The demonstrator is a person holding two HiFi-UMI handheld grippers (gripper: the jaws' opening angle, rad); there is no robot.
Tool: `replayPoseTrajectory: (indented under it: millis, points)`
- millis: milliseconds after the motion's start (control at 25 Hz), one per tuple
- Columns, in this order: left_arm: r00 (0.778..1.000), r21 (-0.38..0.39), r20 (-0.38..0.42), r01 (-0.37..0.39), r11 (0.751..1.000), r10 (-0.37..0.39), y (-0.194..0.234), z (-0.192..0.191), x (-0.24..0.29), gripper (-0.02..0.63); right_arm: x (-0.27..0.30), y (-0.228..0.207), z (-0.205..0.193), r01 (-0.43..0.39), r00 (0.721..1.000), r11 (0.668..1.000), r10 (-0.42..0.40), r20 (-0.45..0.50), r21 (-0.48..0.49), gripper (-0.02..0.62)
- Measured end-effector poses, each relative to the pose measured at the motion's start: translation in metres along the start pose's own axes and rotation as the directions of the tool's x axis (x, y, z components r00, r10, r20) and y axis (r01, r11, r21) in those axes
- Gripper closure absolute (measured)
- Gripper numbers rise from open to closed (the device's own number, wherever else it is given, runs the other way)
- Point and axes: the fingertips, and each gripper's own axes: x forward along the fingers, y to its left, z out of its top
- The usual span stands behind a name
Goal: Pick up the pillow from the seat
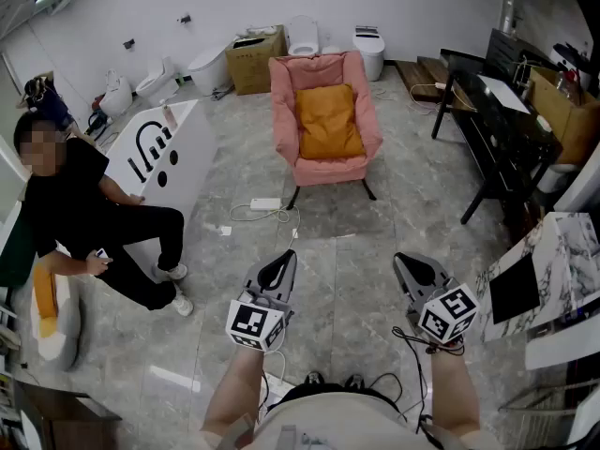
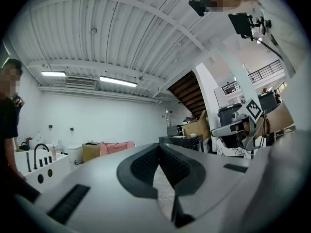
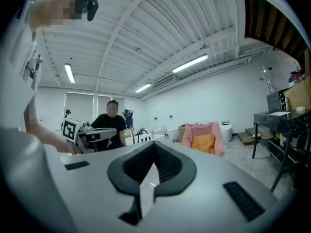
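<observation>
A bright room with a glossy grey stone-look floor [image 1: 328,228] stretches ahead. The pillow [image 1: 328,120], a plump orange square of soft cloth, leans upright against the back of a pink padded armchair [image 1: 284,87], well ahead of both tools. The left tool [image 1: 284,259] and right tool [image 1: 403,261] sit low, side by side. Their ribbed black jaws are pressed together on nothing, likely because the chair is out of reach.

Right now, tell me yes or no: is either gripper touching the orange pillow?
No: the orange pillow lies on the pink armchair, well ahead of the left gripper and the right gripper, both shut and empty.
</observation>
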Motion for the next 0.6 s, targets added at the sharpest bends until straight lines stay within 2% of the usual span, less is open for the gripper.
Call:
replayPoseTrajectory:
  millis: [600]
  points:
    - [1.0,-0.012,0.008,0.004,1.0,-0.004,0.013,0.005,-0.008,0.598,0.012,0.017,-0.002,0.006,1.0,1.0,-0.006,-0.022,0.005,0.581]
